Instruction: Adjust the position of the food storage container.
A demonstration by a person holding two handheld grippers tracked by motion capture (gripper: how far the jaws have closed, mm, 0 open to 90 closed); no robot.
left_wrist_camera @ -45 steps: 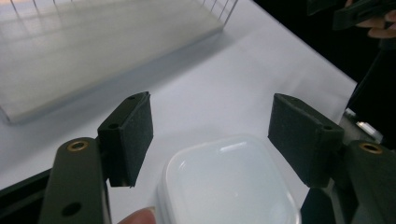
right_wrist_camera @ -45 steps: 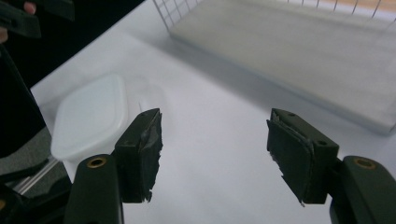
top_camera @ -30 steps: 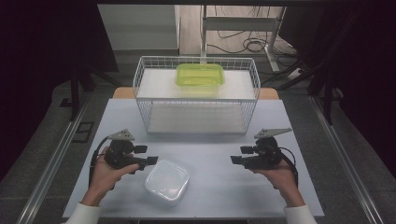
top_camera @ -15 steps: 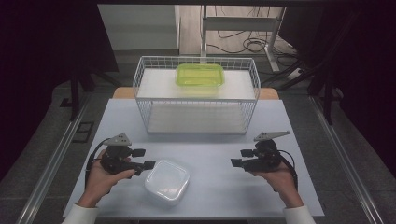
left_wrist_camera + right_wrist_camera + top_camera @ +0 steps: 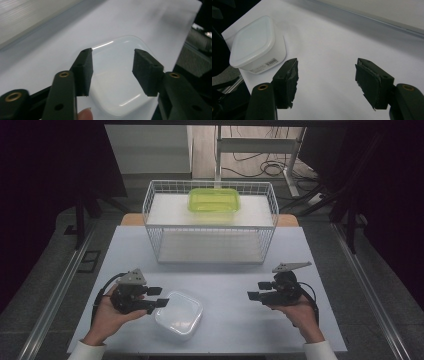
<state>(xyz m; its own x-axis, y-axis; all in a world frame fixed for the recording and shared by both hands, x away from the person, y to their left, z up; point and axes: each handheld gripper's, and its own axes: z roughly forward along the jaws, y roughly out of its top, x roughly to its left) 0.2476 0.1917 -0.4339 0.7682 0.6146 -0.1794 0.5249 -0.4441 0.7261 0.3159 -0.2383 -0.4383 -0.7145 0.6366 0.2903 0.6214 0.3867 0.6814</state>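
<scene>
— Left gripper (image 5: 159, 297): how is it set against the lidded white tub (image 5: 179, 314)?

— It is held unclenched, jaws just narrowed, astride the tub's edge at the table's (image 5: 230, 285) near side; no pad contact is seen.

— And the right gripper (image 5: 254, 295)?

— Spread, empty, well apart.

— Handling?

— Light, stiff, slick plastic is judged likely; opposite side walls below the lid rim are best gripped.

A white, translucent, square tub (image 5: 179, 314) with rounded corners and a shut lid sits upright and level near the table's (image 5: 230, 285) front edge, a barcode label on one side.
</scene>
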